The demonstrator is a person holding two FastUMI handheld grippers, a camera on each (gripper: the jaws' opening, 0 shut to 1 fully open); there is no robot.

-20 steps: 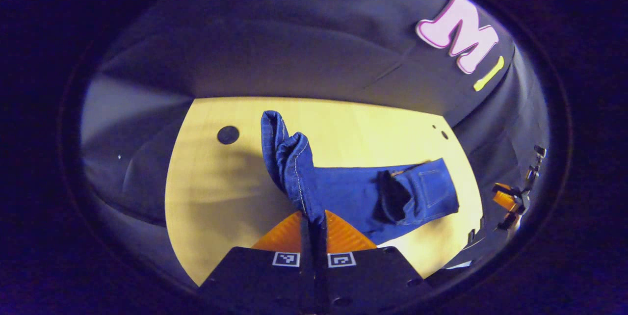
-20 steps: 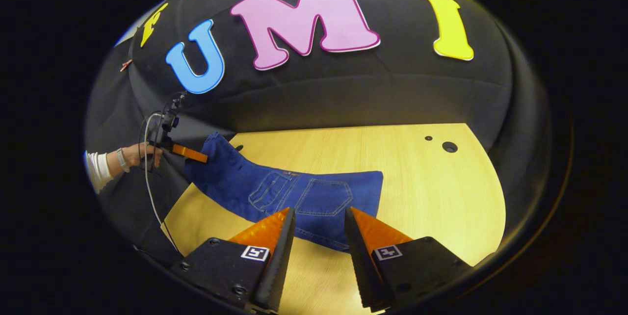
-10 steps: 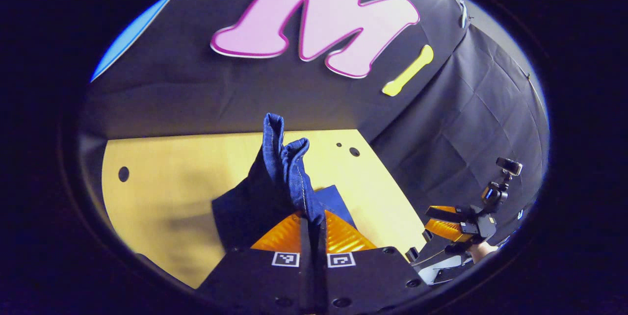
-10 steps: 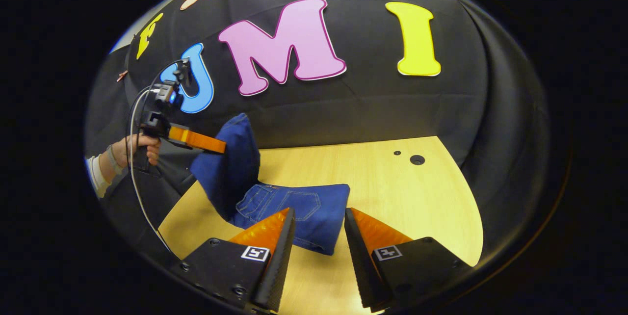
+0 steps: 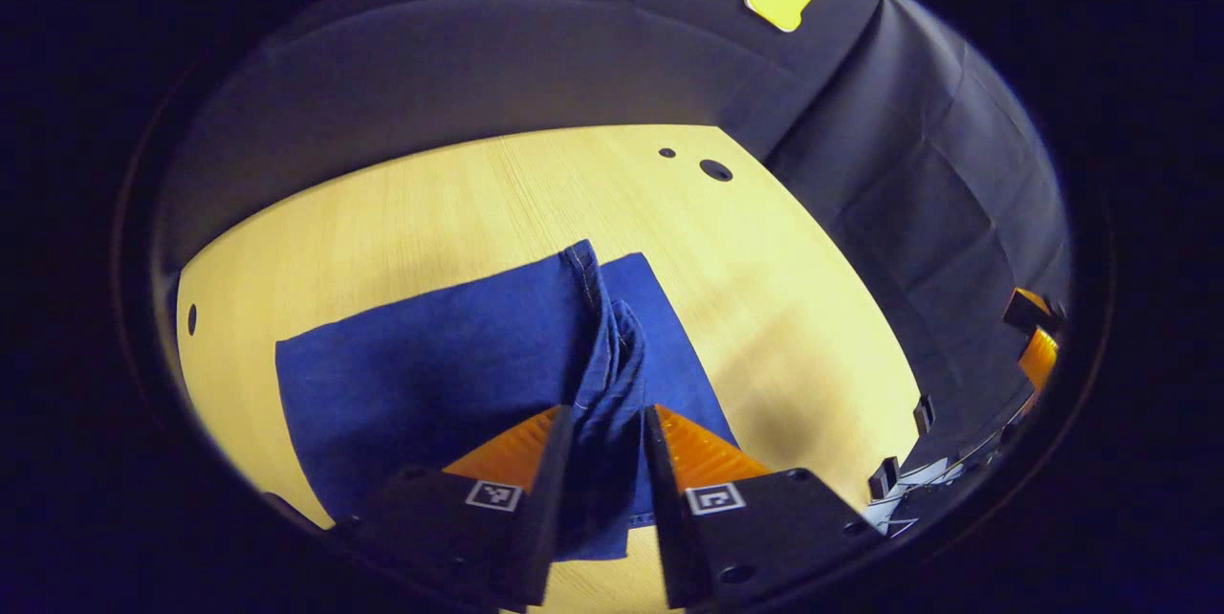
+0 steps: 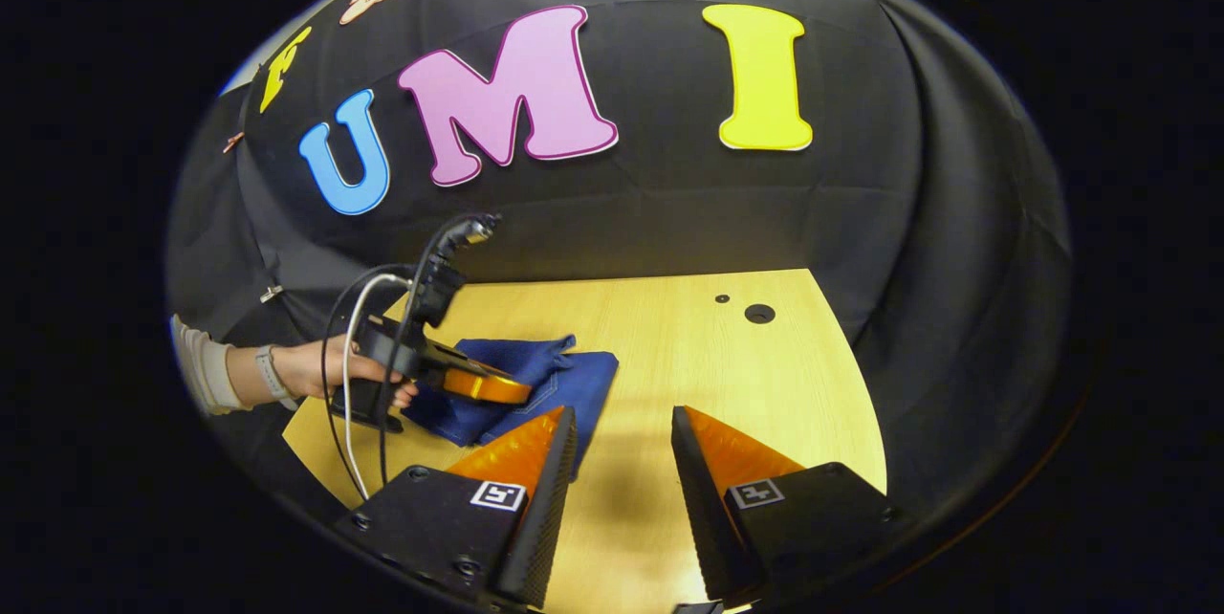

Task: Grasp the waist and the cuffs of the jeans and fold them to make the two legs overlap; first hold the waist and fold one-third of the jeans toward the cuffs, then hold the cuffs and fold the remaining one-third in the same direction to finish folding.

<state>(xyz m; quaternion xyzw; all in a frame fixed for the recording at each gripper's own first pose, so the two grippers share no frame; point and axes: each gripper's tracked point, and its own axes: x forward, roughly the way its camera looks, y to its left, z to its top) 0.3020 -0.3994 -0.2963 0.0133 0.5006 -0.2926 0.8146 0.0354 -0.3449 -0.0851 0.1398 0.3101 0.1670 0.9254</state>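
Resting folded on the pale wooden tabletop (image 5: 402, 212), the blue denim jeans (image 5: 430, 375) look finished, their cuffs loose between the half-open left claw (image 5: 601, 461), so withdrawing comes next; the right claw (image 6: 623, 461) gapes empty.

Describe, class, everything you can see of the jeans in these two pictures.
The jeans are dark blue denim with pale stitching, folded into a flat, roughly rectangular stack lying on the wooden table. One bunched fold with a hemmed edge stands up as a ridge between the parted fingers of the left gripper. In the right gripper view the stack sits near the table's left edge, under that gripper.
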